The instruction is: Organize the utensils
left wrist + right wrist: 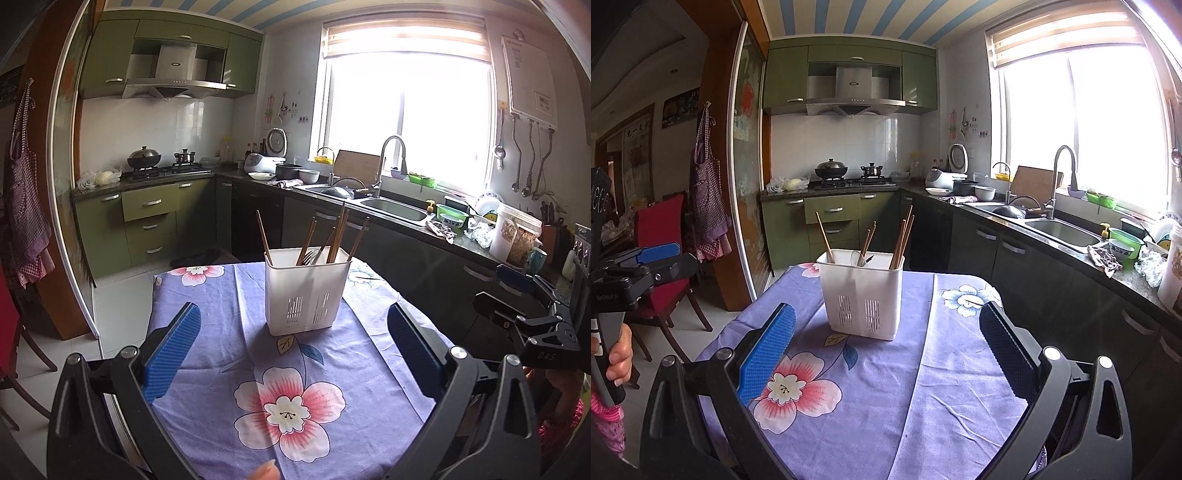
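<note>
A white plastic utensil holder (306,291) (862,295) stands upright on the table, on a purple flowered cloth (288,387) (886,387). Several brown chopsticks (338,236) (903,240) lean inside it, and a metal spoon (316,256) (857,257) rests among them. My left gripper (295,347) hangs open over the cloth, short of the holder, with nothing between its blue pads (173,354). My right gripper (886,350) is open too and holds nothing, a little back from the holder. Each gripper shows at the edge of the other's view: right gripper (524,314), left gripper (646,262).
A dark counter with a double sink (391,206) (1060,230), bowls and jars runs along the right under a bright window. Green cabinets and a stove (166,171) (849,181) stand at the back. A red chair (661,251) sits left of the table. A hand (618,354) grips the left handle.
</note>
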The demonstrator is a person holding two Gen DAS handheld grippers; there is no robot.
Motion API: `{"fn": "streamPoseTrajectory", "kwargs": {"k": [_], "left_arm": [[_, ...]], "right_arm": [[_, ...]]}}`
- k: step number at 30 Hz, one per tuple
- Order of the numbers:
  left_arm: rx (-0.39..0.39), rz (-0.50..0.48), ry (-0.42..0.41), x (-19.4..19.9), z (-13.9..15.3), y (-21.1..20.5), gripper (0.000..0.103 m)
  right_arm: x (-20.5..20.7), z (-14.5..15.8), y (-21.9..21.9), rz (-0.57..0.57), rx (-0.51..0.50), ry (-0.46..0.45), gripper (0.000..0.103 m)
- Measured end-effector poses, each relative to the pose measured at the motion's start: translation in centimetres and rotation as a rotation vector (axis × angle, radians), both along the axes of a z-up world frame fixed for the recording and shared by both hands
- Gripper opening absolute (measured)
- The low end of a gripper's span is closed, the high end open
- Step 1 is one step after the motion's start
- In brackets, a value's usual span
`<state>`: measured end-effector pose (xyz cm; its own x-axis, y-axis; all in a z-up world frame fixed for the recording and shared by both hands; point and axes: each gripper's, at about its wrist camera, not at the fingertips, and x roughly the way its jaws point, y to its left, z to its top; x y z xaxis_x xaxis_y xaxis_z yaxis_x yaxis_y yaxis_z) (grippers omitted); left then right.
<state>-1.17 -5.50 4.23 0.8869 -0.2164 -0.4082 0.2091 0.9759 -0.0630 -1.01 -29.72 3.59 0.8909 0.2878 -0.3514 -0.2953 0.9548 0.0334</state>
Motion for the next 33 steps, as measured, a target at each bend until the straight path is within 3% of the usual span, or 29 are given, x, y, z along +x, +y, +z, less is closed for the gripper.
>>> {"fn": "streamPoseTrajectory", "kwargs": {"k": [33], "left_arm": [[0.015, 0.016, -0.001, 0.06, 0.06, 0.18, 0.096]], "right_arm": [[0.78, -0.59, 0.39, 0.023, 0.004, 0.013, 0.098]]}}
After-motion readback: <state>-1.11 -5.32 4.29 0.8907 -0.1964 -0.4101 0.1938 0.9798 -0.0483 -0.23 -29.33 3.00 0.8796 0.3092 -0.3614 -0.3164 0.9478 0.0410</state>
